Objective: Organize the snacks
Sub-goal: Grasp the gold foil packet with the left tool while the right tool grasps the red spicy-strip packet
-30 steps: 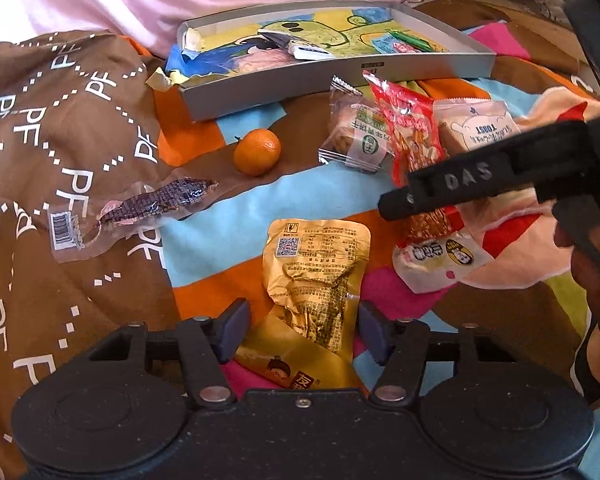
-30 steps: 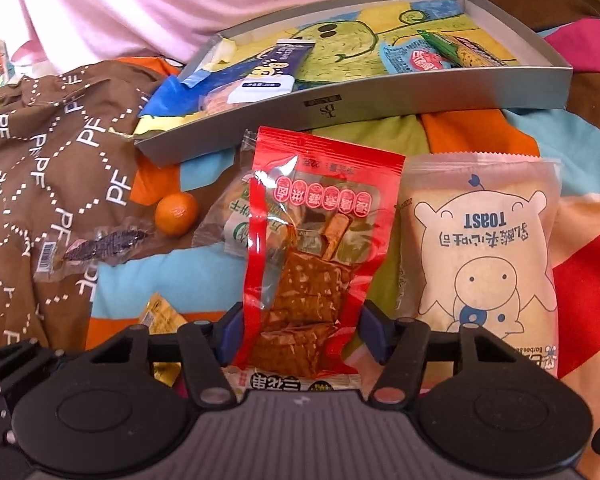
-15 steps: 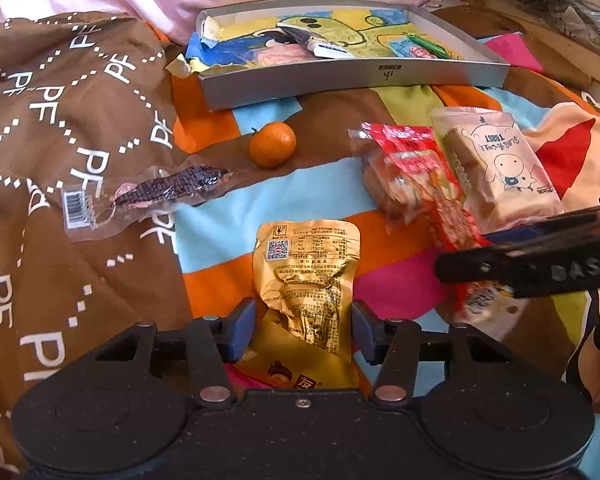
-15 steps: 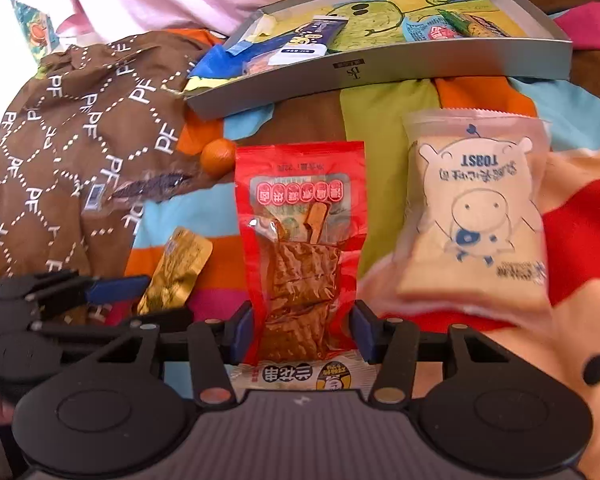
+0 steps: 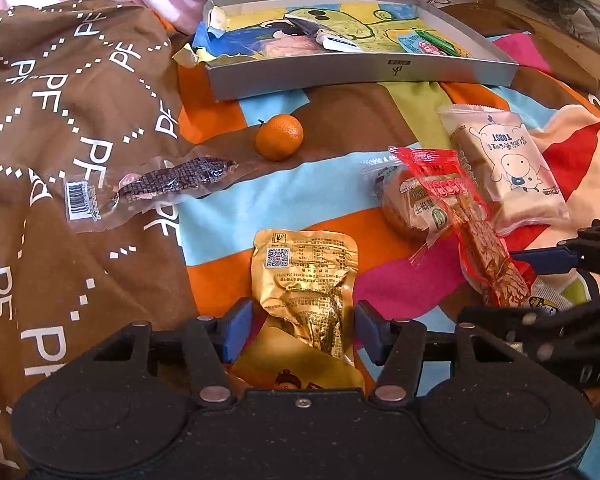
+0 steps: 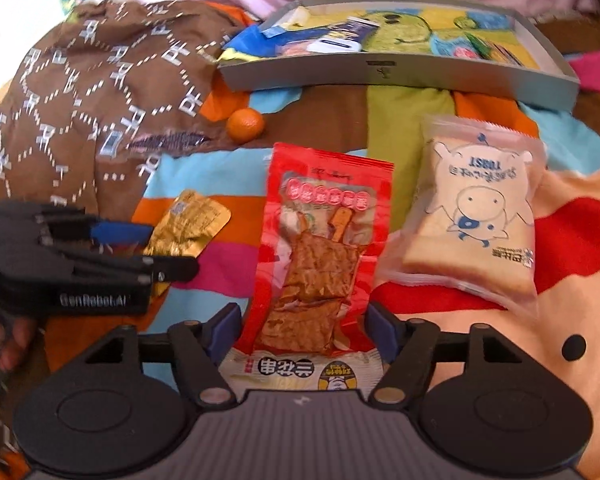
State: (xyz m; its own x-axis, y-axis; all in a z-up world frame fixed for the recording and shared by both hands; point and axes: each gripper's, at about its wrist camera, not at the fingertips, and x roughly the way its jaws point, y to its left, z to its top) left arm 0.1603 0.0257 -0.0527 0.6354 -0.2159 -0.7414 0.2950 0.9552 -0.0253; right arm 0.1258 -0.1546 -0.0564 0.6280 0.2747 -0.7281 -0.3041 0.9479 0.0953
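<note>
You are seeing "TOAST" printed upside down on the pale bread packet [image 6: 470, 216], above a cartoon animal. "PF" is repeating in white across the brown cloth [image 5: 72, 128]. The left gripper [image 6: 172, 252] is showing "GenRobot.AI" on its side in the right wrist view. The gold pouch [image 5: 306, 284] is carrying a QR code and fine print too small to read. A barcode is sitting on the clear packet [image 5: 156, 186]. The red packet [image 6: 320, 264] is bearing Chinese characters.
</note>
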